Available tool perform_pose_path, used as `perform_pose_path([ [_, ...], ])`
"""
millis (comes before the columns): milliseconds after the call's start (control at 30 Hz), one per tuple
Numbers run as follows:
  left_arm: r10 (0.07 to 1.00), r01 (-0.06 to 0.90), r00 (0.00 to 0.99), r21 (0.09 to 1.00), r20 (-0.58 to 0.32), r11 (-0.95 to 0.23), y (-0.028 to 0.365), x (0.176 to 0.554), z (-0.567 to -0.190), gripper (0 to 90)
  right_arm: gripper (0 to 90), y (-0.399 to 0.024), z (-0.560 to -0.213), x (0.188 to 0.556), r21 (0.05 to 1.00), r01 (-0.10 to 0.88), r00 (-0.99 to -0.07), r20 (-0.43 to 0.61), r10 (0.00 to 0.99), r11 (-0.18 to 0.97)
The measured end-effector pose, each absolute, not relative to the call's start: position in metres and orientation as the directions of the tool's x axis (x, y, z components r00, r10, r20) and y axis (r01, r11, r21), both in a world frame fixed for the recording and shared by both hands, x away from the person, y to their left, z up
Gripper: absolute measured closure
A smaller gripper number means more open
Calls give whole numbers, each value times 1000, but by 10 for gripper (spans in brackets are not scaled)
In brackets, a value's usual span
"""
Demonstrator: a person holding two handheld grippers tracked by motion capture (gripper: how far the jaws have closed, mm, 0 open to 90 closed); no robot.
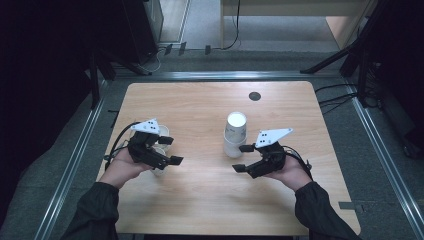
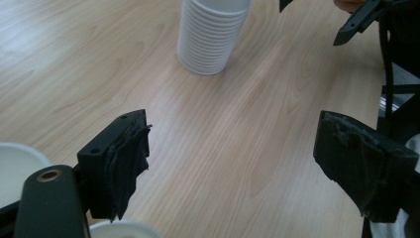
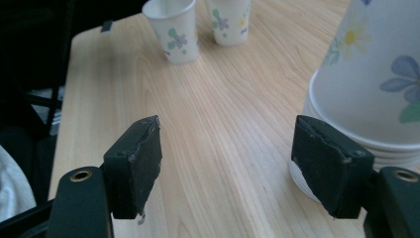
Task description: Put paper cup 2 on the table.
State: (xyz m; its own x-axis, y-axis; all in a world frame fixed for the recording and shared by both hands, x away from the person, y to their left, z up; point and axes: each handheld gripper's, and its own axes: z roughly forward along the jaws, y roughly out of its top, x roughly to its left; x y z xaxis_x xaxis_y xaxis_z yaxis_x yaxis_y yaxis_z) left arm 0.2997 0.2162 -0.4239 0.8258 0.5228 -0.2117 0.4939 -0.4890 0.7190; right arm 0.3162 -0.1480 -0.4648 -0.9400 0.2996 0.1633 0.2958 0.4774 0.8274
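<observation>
Cup stack (image 1: 234, 134) upside down mid-table — both grippers agape, empty.

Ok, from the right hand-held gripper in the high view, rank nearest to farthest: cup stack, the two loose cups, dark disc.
1. Cup stack, just beyond the right hand-held gripper.
2. Loose cups, across the table under the left hand-held gripper.
3. Dark disc, near the far edge.

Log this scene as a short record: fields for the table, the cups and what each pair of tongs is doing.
table: light wooden top
cup stack: upside-down white paper cups, flower print, mid-table
loose cups: two upright flowered cups beside the left tongs
left tongs: open, holding nothing
right tongs: open, holding nothing, beside the base of the stack
dark round mark: near the far edge
</observation>
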Motion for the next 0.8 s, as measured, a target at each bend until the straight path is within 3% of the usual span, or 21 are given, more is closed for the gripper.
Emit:
perform_pose_path([
  [133, 523, 473, 835, 711, -172, -520, 200, 299, -425, 146, 279, -148, -462, 313, 834, 287, -943, 161, 290, 471],
  [333, 504, 480, 837, 728, -213, -489, 178, 299, -427, 146, 280, -150, -462, 311, 841, 293, -941, 169, 292, 456],
  [500, 494, 420, 857, 750, -144, -511, 160, 293, -428, 146, 284, -153, -460, 307, 844, 295, -939, 170, 298, 447],
  [800, 449, 406, 877, 763, -170, -504, 135, 290, -435, 150, 285, -158, -462, 305, 843, 298, -936, 166, 310, 449],
])
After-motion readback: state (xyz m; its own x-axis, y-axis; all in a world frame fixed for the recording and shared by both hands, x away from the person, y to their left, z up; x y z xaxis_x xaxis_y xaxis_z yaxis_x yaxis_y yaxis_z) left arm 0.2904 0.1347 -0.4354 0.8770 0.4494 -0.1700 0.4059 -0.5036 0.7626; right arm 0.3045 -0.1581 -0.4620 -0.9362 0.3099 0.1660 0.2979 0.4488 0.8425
